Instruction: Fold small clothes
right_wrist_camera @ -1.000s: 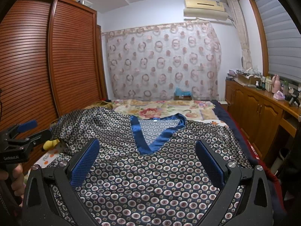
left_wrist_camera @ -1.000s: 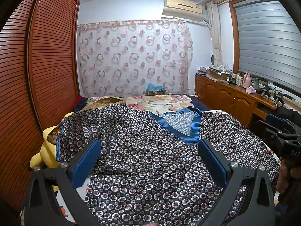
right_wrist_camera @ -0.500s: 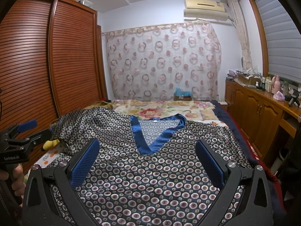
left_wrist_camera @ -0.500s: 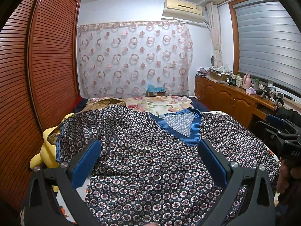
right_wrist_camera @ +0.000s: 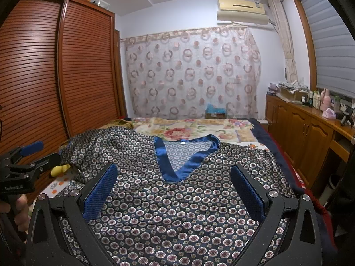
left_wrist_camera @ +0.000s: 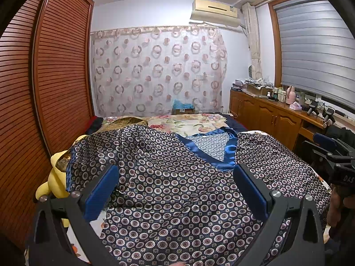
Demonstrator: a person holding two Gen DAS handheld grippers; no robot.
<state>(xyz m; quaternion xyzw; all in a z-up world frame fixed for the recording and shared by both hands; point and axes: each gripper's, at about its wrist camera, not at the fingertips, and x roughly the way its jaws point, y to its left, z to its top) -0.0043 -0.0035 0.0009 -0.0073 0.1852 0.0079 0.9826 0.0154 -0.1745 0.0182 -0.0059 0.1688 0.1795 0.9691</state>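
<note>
Garment: patterned satin top (right_wrist_camera: 177, 210), blue V-neck trim (right_wrist_camera: 177, 164), spread face-up on the bed (right_wrist_camera: 199, 128), apparently laid flat for folding. Left gripper (left_wrist_camera: 175, 190) and right gripper (right_wrist_camera: 173, 190) hover above, jaws apart, empty.

The shirt (right_wrist_camera: 177, 199) lies spread on the bed (right_wrist_camera: 199, 128), wardrobe (right_wrist_camera: 66, 77) left, cabinet (right_wrist_camera: 306, 133) right, apparently.

Shirt (left_wrist_camera: 177, 190): navy, white-and-maroon ring print, blue satin collar (right_wrist_camera: 175, 166). Bedsheet (right_wrist_camera: 199, 128): cream, red floral. Curtain (left_wrist_camera: 155, 71): white, pink circles. Wardrobe (right_wrist_camera: 55, 77): reddish-brown slats. Gripper pads (left_wrist_camera: 101, 190): blue.
</note>
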